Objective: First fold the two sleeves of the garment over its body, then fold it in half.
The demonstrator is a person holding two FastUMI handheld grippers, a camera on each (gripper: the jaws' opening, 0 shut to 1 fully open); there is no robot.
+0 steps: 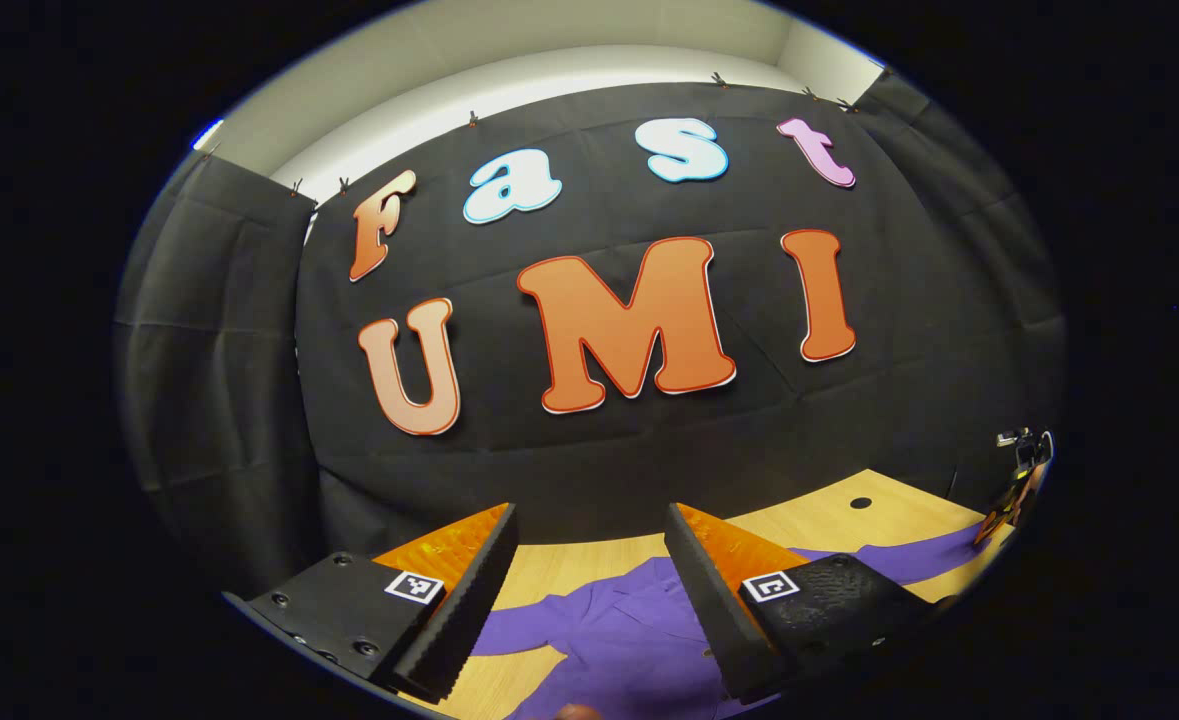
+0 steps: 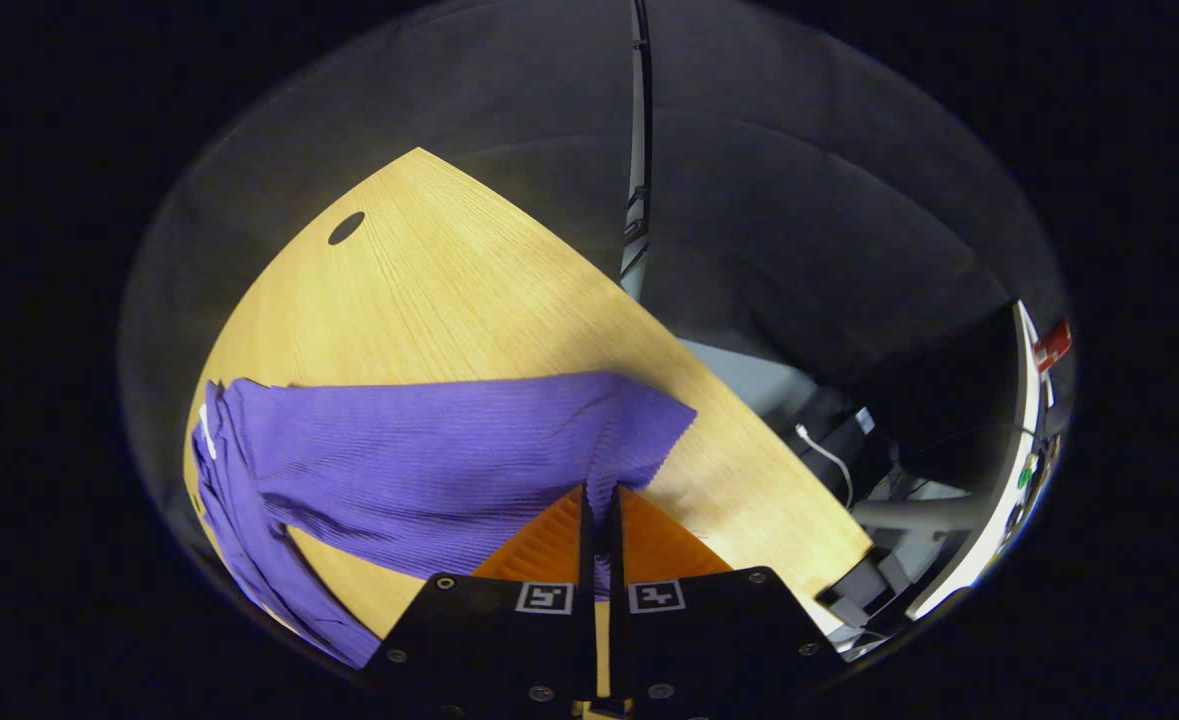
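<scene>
A purple ribbed garment [image 2: 429,460] lies on the wooden table [image 2: 469,290]. In the right gripper view one sleeve stretches across the table toward its right edge, and my right gripper [image 2: 599,495] is shut on the sleeve's end, cloth pinched between its fingers. In the left gripper view the garment's collar and body [image 1: 619,630] lie below my left gripper [image 1: 589,545], which hovers open above the cloth with nothing between its fingers. The other gripper [image 1: 1019,480] shows small at the far right of that view, at the sleeve's end.
The table has a round cable hole [image 2: 346,227] near its far corner. Past the table's right edge are cables and dark equipment [image 2: 849,450] on the floor. A vertical pole [image 2: 637,150] stands behind the table. Black cloth walls surround the booth.
</scene>
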